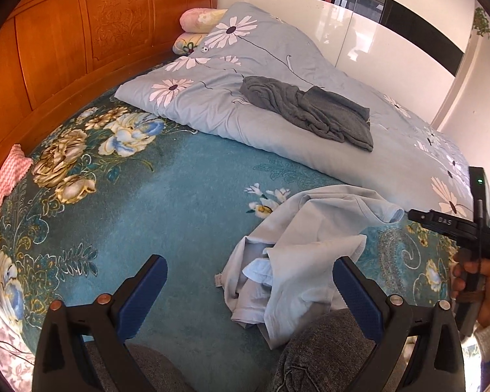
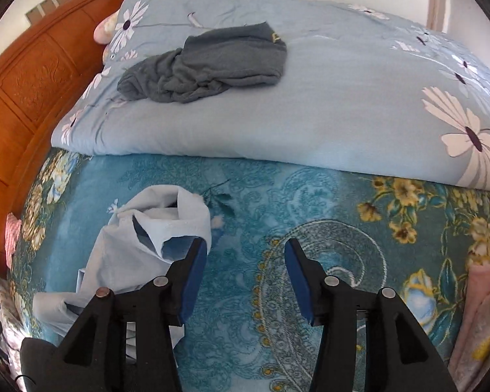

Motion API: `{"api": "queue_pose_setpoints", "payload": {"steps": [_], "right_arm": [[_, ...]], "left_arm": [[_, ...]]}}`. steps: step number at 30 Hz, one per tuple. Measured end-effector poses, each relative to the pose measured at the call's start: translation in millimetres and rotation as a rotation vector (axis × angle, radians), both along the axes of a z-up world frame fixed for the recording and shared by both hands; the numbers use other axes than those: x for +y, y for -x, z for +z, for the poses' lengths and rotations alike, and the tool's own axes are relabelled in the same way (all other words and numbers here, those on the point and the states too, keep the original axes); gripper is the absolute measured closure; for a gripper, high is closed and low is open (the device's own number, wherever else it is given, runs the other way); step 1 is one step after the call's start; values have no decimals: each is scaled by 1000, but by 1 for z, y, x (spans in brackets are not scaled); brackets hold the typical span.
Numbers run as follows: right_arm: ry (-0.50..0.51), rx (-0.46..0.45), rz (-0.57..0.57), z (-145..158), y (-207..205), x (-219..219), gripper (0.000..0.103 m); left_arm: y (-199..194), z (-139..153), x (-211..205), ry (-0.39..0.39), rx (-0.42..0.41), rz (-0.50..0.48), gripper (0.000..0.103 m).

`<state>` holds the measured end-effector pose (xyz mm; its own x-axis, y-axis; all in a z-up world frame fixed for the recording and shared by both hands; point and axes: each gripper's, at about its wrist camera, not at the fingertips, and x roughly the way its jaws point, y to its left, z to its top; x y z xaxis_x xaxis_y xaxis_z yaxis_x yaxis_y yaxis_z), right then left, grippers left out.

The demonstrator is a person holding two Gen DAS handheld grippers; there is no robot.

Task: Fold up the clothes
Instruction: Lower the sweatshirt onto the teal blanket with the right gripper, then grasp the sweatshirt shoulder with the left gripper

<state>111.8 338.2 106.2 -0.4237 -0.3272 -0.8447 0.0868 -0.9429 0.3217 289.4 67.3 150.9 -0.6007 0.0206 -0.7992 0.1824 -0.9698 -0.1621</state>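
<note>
A crumpled pale blue shirt [image 1: 297, 254] lies on the teal flowered bed cover [image 1: 166, 202]. My left gripper [image 1: 250, 264] is open above the cover, with the shirt bunched against its right finger [image 1: 356, 294]. In the right wrist view the shirt [image 2: 137, 251] lies left of my right gripper [image 2: 245, 254], which is open and empty, its left finger [image 2: 192, 277] over the shirt's edge. The right gripper's body shows at the right edge of the left wrist view [image 1: 467, 228], held by a hand. A dark grey garment [image 1: 310, 111] [image 2: 209, 65] lies rumpled on the folded quilt.
A light blue daisy quilt [image 1: 277, 75] [image 2: 343, 98] is piled across the far side of the bed. An orange wooden headboard [image 1: 65, 49] stands at the left, with pillows [image 1: 199, 19] in the corner. A pink cloth [image 1: 9, 176] lies by the headboard. A pink blanket [image 2: 480, 320] lies at the right.
</note>
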Motion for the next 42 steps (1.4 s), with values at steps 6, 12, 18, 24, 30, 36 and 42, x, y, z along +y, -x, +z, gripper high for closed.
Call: {"api": "queue_pose_setpoints", "payload": {"steps": [6, 12, 18, 24, 30, 36, 42], "right_arm": [[104, 13, -30, 1, -24, 8, 52], [125, -25, 7, -8, -15, -14, 52], [147, -63, 43, -18, -7, -35, 67], [168, -101, 79, -27, 2, -57, 101], [91, 29, 38, 12, -11, -2, 101], [-168, 186, -175, 47, -33, 85, 103], [-140, 110, -219, 20, -31, 122, 103]], "left_arm": [[-1, -2, -5, 18, 5, 64, 0], [-9, 1, -13, 4, 13, 88, 0], [-19, 5, -22, -14, 20, 107, 0], [-27, 8, -31, -32, 27, 124, 0], [-18, -4, -25, -51, -3, 89, 0], [4, -11, -13, -36, -22, 25, 0], [60, -24, 13, -3, -67, -115, 0]]}}
